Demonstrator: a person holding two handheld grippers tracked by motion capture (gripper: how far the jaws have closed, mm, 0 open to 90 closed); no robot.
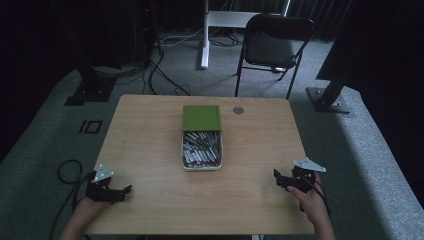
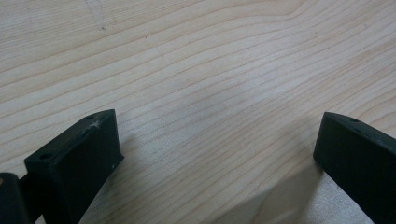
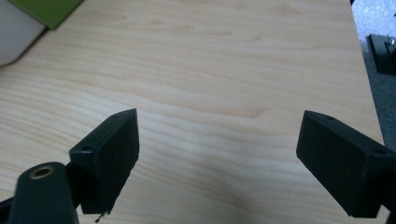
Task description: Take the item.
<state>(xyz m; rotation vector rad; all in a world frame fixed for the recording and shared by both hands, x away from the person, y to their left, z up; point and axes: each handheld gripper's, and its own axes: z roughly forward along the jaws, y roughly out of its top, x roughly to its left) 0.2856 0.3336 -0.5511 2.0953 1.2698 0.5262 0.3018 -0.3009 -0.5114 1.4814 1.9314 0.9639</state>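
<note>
Resting at the worktop's (image 1: 150, 150) near corners, left tongs (image 1: 122, 192) and right tongs (image 1: 280, 180) gape, jaws apart; between and beyond them sits a box (image 1: 202, 145) of what may be batteries.

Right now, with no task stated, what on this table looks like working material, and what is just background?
Likely in play:
white tray of batteries
green lid at its far end
left gripper, open
right gripper, open

Background:
round table grommet
black folding chair
floor cables
</note>
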